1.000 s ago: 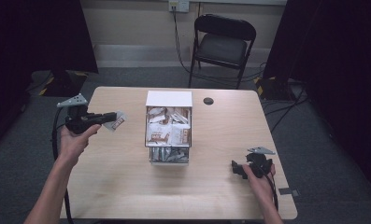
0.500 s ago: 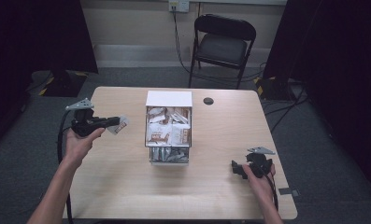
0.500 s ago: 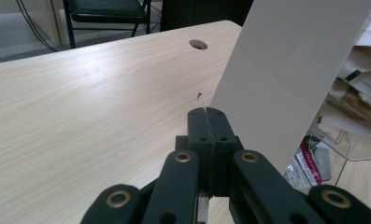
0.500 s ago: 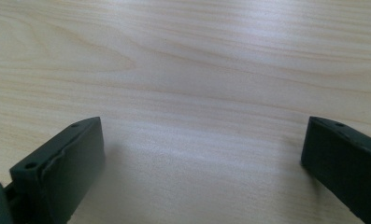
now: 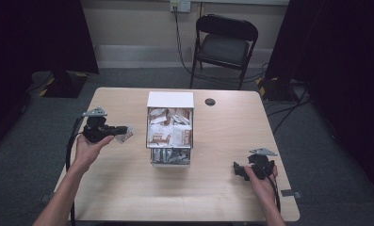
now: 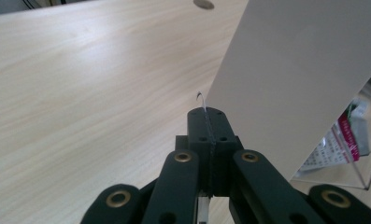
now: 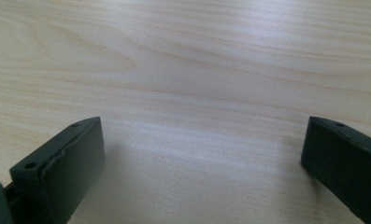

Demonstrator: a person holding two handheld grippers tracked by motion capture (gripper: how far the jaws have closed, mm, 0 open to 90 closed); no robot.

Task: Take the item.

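The table (image 5: 128, 197) is pale wood, and a clear box (image 5: 170, 134) with a white lid stands near its middle, stuffed with small packets. In the left gripper view the box's white wall (image 6: 304, 70) rises close on the right of the jaws, with packets showing through the clear part lower down.

The person's left forearm (image 5: 64, 193) comes up from the bottom edge at a slant, the hand wrapped under the left gripper (image 5: 121, 131), which is held level above the table's left side and points toward the box. Its jaws are clenched on a small packet (image 5: 127, 134), which sticks out of the tips, near the box's left wall but apart from it. In the left gripper view a thin edge of the packet (image 6: 201, 98) curls out between the pressed pads.

The right hand (image 5: 264, 176) lies low at the table's near right corner, well apart from the box. The right gripper (image 5: 237, 170) points left, and its jaws stand wide apart over bare wood, grasping nothing.
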